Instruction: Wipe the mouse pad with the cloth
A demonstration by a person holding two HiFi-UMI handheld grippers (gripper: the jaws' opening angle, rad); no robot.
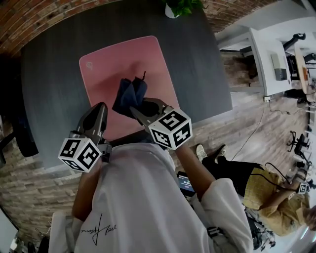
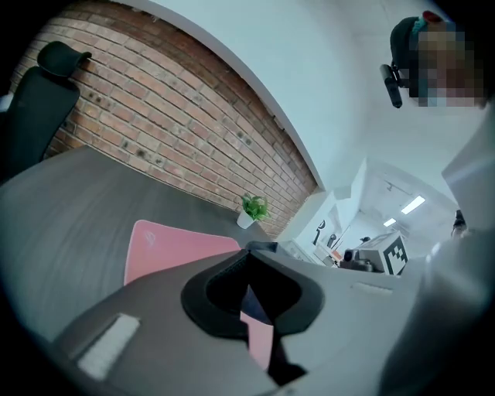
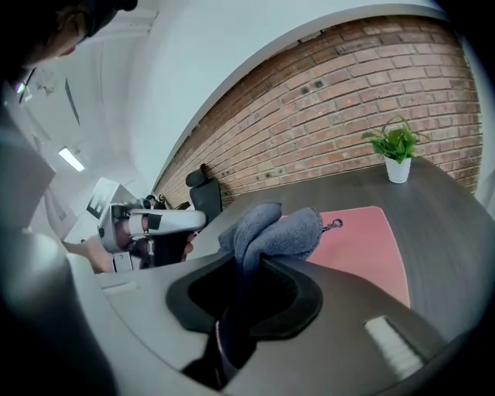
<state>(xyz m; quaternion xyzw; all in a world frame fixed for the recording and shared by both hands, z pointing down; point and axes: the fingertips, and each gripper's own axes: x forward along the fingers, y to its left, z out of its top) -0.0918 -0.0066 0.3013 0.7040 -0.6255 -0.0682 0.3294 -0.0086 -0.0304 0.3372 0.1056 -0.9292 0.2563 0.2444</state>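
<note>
Mouse pad: one
Cloth: one
Grippers: two, left gripper and right gripper
Potted plant: one
Table: one

Open worktop is lying either side of the pink mouse pad; a potted plant is standing at the far edge.

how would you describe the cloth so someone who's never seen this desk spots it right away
Find the dark grey table by the brick wall, then the pink mouse pad lying on it. The cloth is the bunched dark blue bundle over the pad's near half, pinched in the right claw; it is the only soft, crumpled thing there.
</note>
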